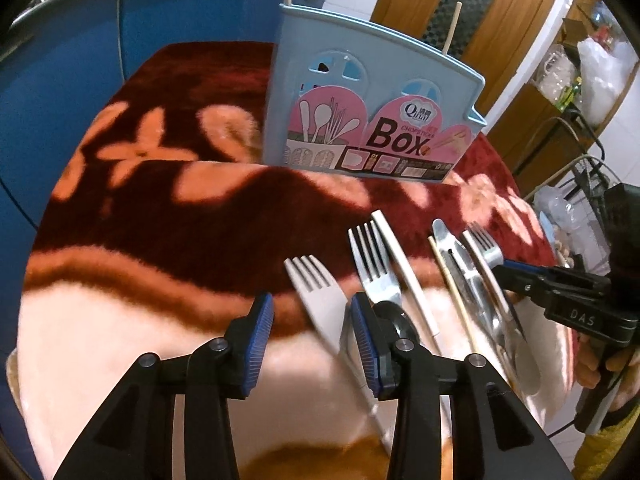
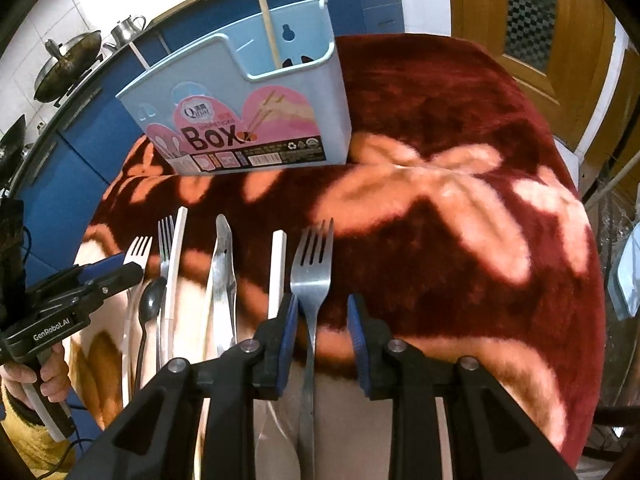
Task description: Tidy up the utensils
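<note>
A light blue utensil box stands upright at the back of the blanket-covered table, with a wooden chopstick in it. Loose utensils lie in a row in front of it. My left gripper is open just above a white plastic fork, whose handle runs between the blue pads without being pressed. My right gripper is open astride the handle of a metal fork, with gaps on both sides. In each wrist view the other gripper shows at the edge: the right gripper, the left gripper.
Between the two forks lie another metal fork, a white stick, metal tongs, a black spoon and a thin wooden chopstick. Blue cabinets stand behind the red flowered blanket; a wire rack stands to the right.
</note>
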